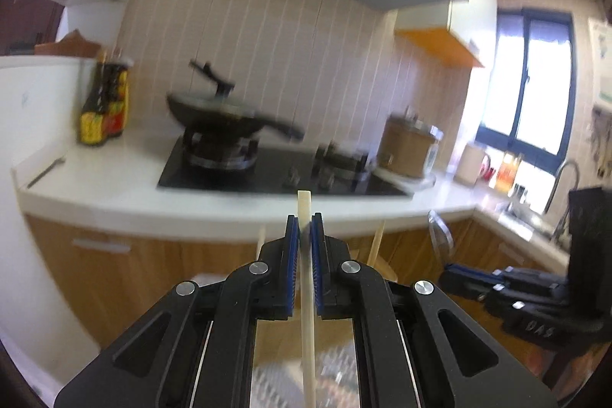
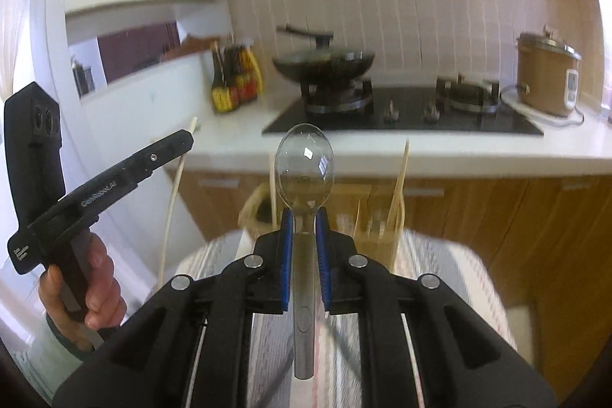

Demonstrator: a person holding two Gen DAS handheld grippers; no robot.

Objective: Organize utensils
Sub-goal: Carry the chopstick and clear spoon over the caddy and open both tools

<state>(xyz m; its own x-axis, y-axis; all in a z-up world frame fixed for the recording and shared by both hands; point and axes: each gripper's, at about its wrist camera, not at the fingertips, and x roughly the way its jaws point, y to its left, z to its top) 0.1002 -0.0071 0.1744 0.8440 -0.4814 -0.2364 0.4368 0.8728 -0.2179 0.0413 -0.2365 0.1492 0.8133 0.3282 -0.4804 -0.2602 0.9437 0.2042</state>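
Observation:
My left gripper point(image 1: 304, 221) is shut on a pale wooden chopstick point(image 1: 308, 324), whose blunt end pokes out just past the blue pads. In the right wrist view that gripper point(image 2: 188, 137) is at the left, held by a hand point(image 2: 90, 287), and the chopstick point(image 2: 172, 205) hangs down from it. My right gripper point(image 2: 305, 213) is shut on the neck of a clear plastic spoon point(image 2: 305, 159), bowl forward and handle running back between the jaws. Behind it stands a pale compartmented holder point(image 2: 257, 209) with upright chopsticks point(image 2: 399, 186). Both grippers are raised above the striped cloth point(image 2: 443, 278).
Ahead runs a white counter point(image 2: 440, 155) with a black hob, a lidded wok point(image 2: 323, 64), sauce bottles point(image 2: 233, 83) at the left and a brown rice cooker point(image 2: 547, 79) at the right. Wooden cabinet fronts lie below. A sink and window point(image 1: 531, 79) are at the far right.

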